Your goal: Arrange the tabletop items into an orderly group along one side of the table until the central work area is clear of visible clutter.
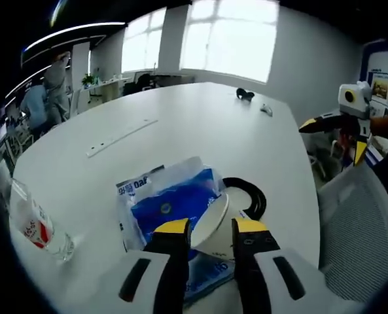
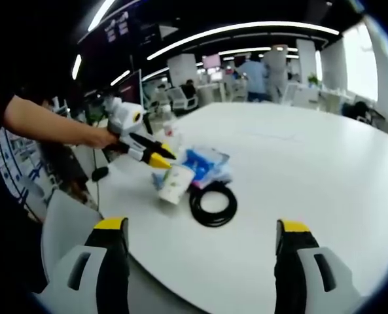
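Near the table's (image 1: 180, 118) edge lies a blue and clear plastic bag (image 1: 171, 203) printed with white letters that begin "Oa"; the rest of the wording is too creased to read. A white paper cup (image 1: 213, 226) lies tipped on its side over the bag, its rim between the left gripper's (image 1: 210, 230) yellow-tipped jaws, which stand close on either side of it; whether they actually press the cup cannot be told. Just beyond the cup sits a coiled black cable (image 1: 249, 196), touching the bag's edge. A clear plastic bottle (image 1: 36, 226) with a red and white label lies on its side well apart, toward the left of the left gripper view; its print is too small to read. That view also shows a long white strip (image 1: 122, 136) flat on the table, a small dark object (image 1: 245, 94) and a small grey one (image 1: 266, 110) far across it, and a mesh chair (image 1: 357, 235) beside the edge.

The right gripper view takes in the whole cluster from the other side: the left gripper in a person's hand (image 2: 101, 137), tips at the cup, with the cable in front. The right gripper (image 2: 203, 227) hangs over bare table with its jaws wide apart, holding nothing.
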`<action>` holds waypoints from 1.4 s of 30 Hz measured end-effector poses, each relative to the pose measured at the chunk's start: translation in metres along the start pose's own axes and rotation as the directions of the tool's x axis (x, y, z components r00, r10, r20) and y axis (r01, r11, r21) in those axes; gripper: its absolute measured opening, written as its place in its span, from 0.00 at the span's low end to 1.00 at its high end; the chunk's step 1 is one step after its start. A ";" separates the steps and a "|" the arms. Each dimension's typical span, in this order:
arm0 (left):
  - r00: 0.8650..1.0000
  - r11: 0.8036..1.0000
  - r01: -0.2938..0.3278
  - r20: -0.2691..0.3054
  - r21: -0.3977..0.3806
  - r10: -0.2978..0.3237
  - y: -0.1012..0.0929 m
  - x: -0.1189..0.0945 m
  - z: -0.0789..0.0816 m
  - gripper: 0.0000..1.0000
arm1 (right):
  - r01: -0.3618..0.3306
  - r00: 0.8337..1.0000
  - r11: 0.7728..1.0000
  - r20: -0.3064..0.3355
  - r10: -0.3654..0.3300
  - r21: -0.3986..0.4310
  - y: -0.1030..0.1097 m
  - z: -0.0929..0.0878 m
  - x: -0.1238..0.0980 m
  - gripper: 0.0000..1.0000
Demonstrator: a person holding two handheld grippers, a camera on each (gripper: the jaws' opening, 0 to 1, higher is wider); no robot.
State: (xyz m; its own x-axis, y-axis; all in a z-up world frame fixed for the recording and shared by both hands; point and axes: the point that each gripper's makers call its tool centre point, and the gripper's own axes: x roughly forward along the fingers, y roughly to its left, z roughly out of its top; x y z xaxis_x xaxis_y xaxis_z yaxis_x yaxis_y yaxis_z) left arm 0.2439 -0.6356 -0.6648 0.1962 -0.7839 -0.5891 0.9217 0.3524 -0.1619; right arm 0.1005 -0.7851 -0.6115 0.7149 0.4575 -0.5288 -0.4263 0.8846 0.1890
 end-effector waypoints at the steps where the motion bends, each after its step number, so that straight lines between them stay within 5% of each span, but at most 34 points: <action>1: 1.000 1.000 0.009 -0.003 -0.008 -0.009 -0.001 0.002 -0.001 0.19 | 0.001 1.000 1.000 0.000 -0.001 0.001 -0.001 0.000 0.000 0.91; 11: 0.998 0.995 0.063 0.000 -0.078 -0.063 -0.011 0.008 0.004 0.03 | -0.004 1.000 1.000 -0.018 0.004 0.018 -0.004 -0.007 0.003 0.89; 18: 0.996 0.994 0.093 -0.008 -0.064 -0.093 -0.017 0.003 0.010 0.01 | -0.018 1.000 1.000 -0.013 0.018 0.006 0.003 -0.003 0.010 0.88; 25: 0.996 0.994 0.086 -0.005 0.071 -0.086 -0.015 -0.008 0.031 0.01 | -0.033 0.999 0.999 -0.015 0.033 0.005 0.009 -0.003 0.016 0.88; 33: 0.994 0.955 0.077 -0.093 0.288 -0.053 -0.015 -0.011 0.017 0.01 | -0.044 0.999 0.999 -0.009 0.044 -0.009 0.011 0.008 0.020 0.88; 42: 0.996 0.936 0.035 -0.094 0.349 -0.003 0.003 -0.027 0.021 0.01 | -0.053 0.999 0.998 -0.013 0.053 -0.019 0.014 0.009 0.026 0.88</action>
State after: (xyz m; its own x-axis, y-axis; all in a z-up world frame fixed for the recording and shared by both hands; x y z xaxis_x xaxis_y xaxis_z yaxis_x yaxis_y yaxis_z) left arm 0.2488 -0.6244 -0.6326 0.1615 -0.7334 -0.6603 0.9869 0.1238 0.1039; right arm 0.1181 -0.7597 -0.6146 0.6842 0.5022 -0.5288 -0.4739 0.8573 0.2011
